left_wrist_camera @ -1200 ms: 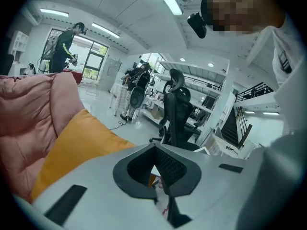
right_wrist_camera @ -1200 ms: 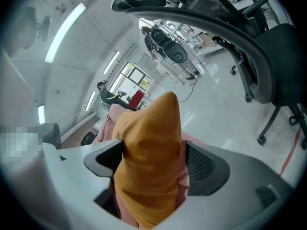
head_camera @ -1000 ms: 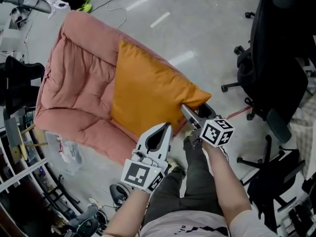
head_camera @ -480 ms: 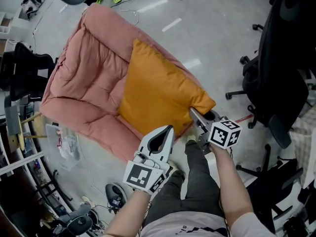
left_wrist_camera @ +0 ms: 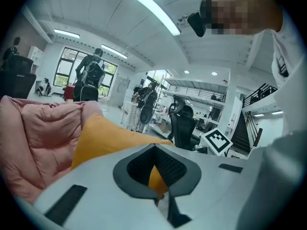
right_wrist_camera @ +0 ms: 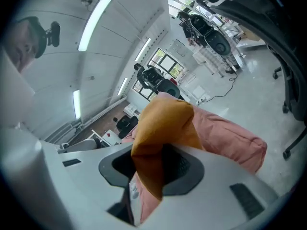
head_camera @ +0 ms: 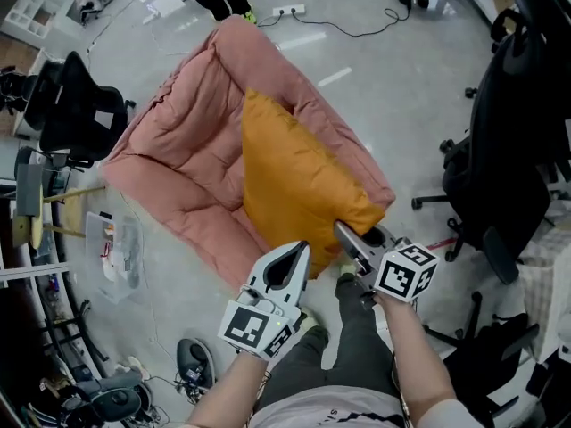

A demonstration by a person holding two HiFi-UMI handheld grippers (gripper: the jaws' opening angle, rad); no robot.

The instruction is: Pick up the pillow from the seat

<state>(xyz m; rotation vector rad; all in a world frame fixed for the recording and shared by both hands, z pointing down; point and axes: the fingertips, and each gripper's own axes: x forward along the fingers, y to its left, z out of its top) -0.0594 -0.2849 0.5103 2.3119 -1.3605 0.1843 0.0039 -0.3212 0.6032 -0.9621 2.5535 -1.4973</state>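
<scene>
Your right gripper [head_camera: 344, 235] has the near corner of the orange pillow [head_camera: 294, 181] between its jaws, and those jaws are closing on it; in the right gripper view the fabric bunches and folds where the pads pinch it. The pillow lies along the right side of the pink seat [head_camera: 183, 163], one long edge propped against the padded right rim, its far corner pointing toward the seat's back edge. The gripped corner reaches the seat's near right corner. Your left gripper [head_camera: 301, 249] has its jaws together with nothing between them; it hovers just off the seat's near edge, tips aimed at the pillow's lower edge but not touching it. A black office chair [head_camera: 508, 123] stands on the floor to your right, well apart from the seat.
</scene>
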